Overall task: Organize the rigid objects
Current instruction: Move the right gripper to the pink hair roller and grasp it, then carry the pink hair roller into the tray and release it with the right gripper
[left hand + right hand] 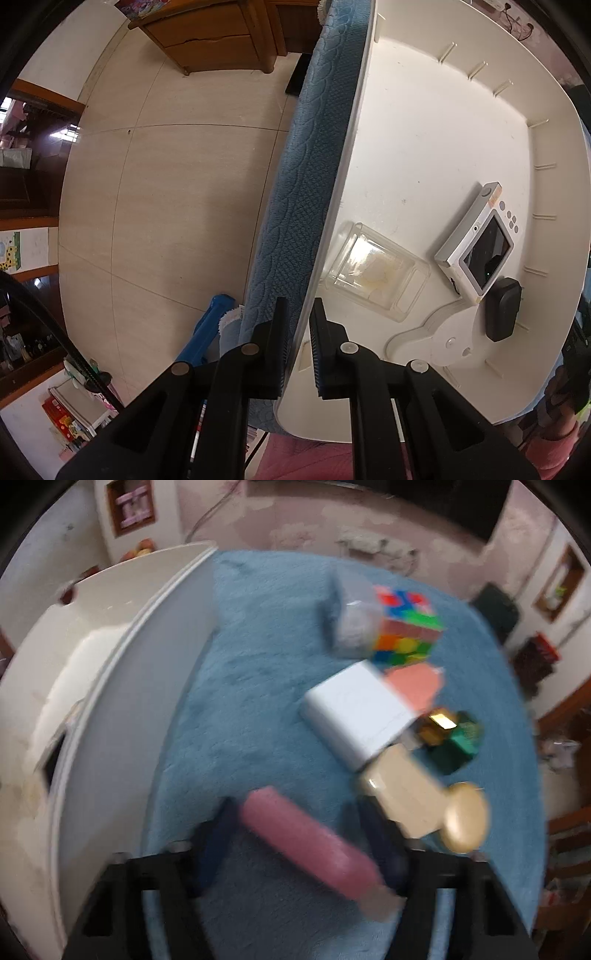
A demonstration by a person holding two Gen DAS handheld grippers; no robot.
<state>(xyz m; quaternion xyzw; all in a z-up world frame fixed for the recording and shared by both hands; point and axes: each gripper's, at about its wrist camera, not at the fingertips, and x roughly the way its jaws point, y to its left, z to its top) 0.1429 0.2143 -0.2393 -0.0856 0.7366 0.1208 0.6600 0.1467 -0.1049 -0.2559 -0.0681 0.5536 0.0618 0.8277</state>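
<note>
Though blurred, pink bar (310, 843) between hand-held gripper (303, 843) jaws

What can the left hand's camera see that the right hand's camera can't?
Only the left wrist view shows the inside of the white bin, with a silver camera, a clear box and a black case. Only the right wrist view shows the pink tube between the right tongs, a puzzle cube and a white box. Both show the bin and the blue mat.

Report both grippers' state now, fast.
Left gripper: shut on the white bin's rim.
Right gripper: the pink cylindrical case lies between its fingers; blur hides whether the pads press it.
</note>
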